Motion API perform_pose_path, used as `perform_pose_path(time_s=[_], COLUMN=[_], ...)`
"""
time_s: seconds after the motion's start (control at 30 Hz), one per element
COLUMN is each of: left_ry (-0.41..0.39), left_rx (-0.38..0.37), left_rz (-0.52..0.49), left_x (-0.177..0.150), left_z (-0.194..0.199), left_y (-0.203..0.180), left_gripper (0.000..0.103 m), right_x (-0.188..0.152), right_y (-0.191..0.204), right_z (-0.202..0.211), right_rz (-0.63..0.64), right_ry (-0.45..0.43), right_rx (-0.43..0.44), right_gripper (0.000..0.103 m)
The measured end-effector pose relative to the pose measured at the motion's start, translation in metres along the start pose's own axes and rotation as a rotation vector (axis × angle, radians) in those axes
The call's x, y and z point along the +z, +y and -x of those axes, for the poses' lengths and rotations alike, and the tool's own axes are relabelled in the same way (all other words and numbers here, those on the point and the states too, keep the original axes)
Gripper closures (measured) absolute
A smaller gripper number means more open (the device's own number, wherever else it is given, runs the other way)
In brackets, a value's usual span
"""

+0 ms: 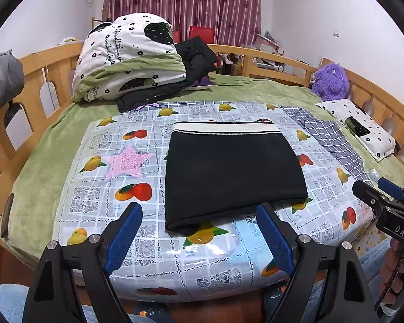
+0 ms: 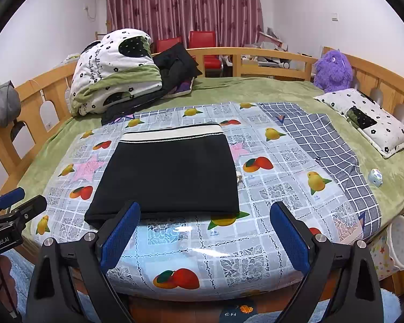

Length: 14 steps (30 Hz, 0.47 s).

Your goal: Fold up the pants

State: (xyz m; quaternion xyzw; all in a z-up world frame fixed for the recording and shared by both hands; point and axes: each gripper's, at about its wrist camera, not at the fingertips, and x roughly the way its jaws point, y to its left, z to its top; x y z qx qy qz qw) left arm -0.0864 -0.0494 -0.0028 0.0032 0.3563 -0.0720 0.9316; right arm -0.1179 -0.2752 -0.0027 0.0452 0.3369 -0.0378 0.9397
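Black pants (image 1: 233, 172) with a cream waistband lie folded into a flat rectangle on the fruit-print plastic sheet (image 1: 94, 188), waistband at the far side. My left gripper (image 1: 199, 210) stands open just in front of the fold's near edge, nothing between its blue pads. In the right wrist view the same folded pants (image 2: 167, 172) lie left of centre. My right gripper (image 2: 204, 210) is open too, hovering at the near right corner of the fold without touching it. Each gripper shows at the edge of the other's view, the right gripper (image 1: 374, 191) and the left gripper (image 2: 21, 202).
A rolled quilt (image 1: 129, 59) and dark clothes (image 1: 196, 56) are piled at the far left of the bed. A purple plush toy (image 2: 334, 71), a small pillow (image 2: 369, 121) and a checked cloth (image 2: 334, 156) lie to the right. Wooden rails (image 1: 54, 62) ring the bed.
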Motion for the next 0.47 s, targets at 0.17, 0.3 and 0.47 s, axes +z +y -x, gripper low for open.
perform_pose_path(time_s=[0.17, 0.3, 0.47], left_ry=[-0.003, -0.003, -0.007], left_rx=[0.001, -0.001, -0.004], left_rz=[0.001, 0.006, 0.002], left_x=[-0.0003, -0.0012, -0.0011], left_z=[-0.0003, -0.0012, -0.0010], left_y=[0.0006, 0.0021, 0.0032], left_gripper=[0.017, 0.017, 0.017], right_x=[0.0000, 0.0000, 0.0002], right_y=[0.0000, 0.0003, -0.0001], right_z=[0.0002, 0.0003, 0.0001], right_rz=[-0.002, -0.003, -0.002], right_ry=[0.002, 0.001, 0.001], right_rx=[0.000, -0.001, 0.001], right_gripper=[0.007, 0.007, 0.007])
